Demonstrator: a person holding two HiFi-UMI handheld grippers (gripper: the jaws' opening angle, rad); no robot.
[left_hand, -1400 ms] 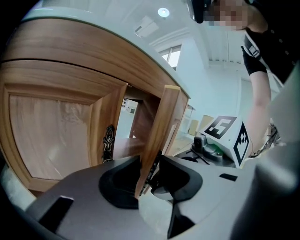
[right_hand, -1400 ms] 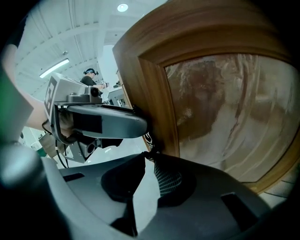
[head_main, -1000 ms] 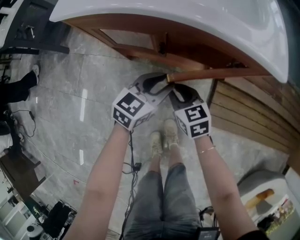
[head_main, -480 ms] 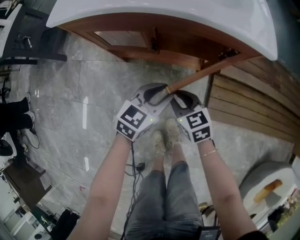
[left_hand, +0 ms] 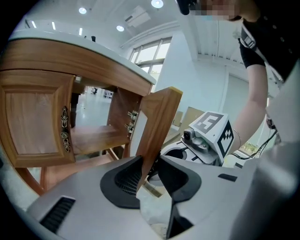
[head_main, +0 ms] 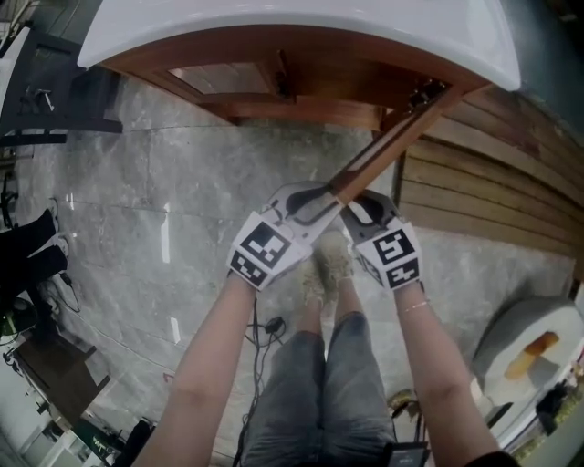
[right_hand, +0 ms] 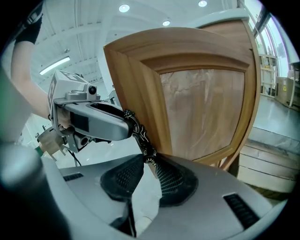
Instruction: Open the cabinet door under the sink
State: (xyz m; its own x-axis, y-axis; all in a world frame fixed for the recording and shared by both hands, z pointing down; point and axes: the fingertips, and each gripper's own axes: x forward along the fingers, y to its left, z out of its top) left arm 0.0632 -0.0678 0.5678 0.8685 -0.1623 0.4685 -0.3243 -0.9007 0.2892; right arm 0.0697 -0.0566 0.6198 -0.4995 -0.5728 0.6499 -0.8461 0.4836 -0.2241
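Observation:
Under the white sink (head_main: 301, 23) the wooden cabinet's right door (head_main: 383, 146) stands swung out towards me. My left gripper (head_main: 315, 202) has the door's free edge (left_hand: 157, 122) between its jaws; they are closing and the pads press on the wood. My right gripper (head_main: 358, 208) sits on the other face of the door (right_hand: 201, 103), shut on the dark ornate handle (right_hand: 138, 133). The left door (left_hand: 35, 117) is closed. Behind the open door the cabinet's bare shelf (left_hand: 93, 136) shows.
A wooden slatted wall (head_main: 493, 182) runs along the right, close to the open door. My legs and shoes (head_main: 319, 264) stand on the grey marble floor (head_main: 164, 182) just below the grippers. Cables (head_main: 265, 324) lie near my feet. A white rounded thing (head_main: 529, 356) sits at lower right.
The right door has swung further out from the cabinet. Both grippers have drawn back towards me with its free edge.

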